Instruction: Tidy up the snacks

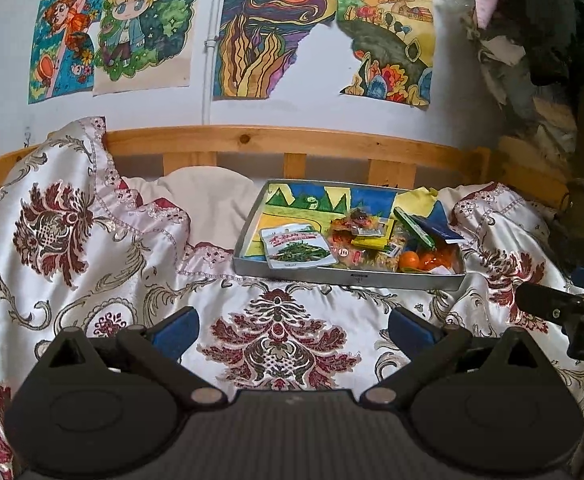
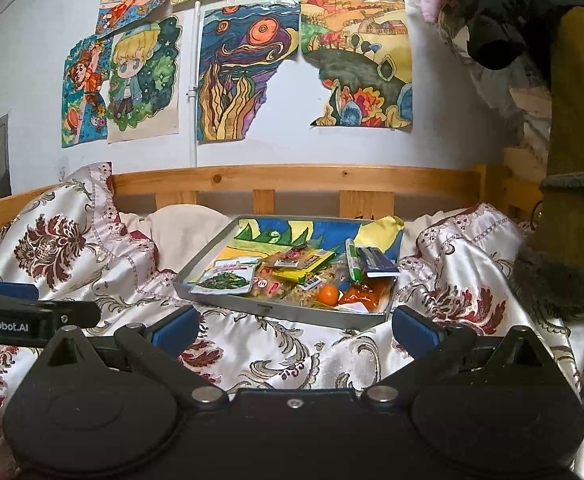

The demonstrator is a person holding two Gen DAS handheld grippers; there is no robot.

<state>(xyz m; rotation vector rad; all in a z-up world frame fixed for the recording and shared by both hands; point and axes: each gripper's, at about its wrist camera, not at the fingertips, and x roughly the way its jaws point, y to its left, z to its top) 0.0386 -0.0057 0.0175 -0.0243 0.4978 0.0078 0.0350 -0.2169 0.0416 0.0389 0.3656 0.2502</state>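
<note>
A grey metal tray (image 1: pixel 348 277) (image 2: pixel 292 312) lined with a coloured drawing rests on the floral bedspread. In it lie a white packet printed with green vegetables (image 1: pixel 295 249) (image 2: pixel 225 279), yellow packets (image 1: pixel 372 236) (image 2: pixel 306 266), a green stick pack (image 1: pixel 414 226) (image 2: pixel 354 264), a dark blue packet (image 1: pixel 440 231) (image 2: pixel 378 260), a small orange fruit (image 1: pixel 409 260) (image 2: pixel 328 294) and orange wrappers (image 1: pixel 438 260) (image 2: pixel 366 294). My left gripper (image 1: pixel 292 332) hovers open over the bedspread, in front of the tray. My right gripper (image 2: pixel 292 326) is open too, just short of the tray's near edge. Neither holds anything.
A wooden bed rail (image 1: pixel 276 140) (image 2: pixel 292 178) runs behind the tray, under a wall of drawings (image 1: pixel 276 32). Bunched bedspread (image 1: pixel 72 220) rises at left. Dark and mustard clothes (image 2: pixel 572 160) hang at right. The other gripper shows at each view's edge (image 1: pixel 564 312) (image 2: pixel 32 316).
</note>
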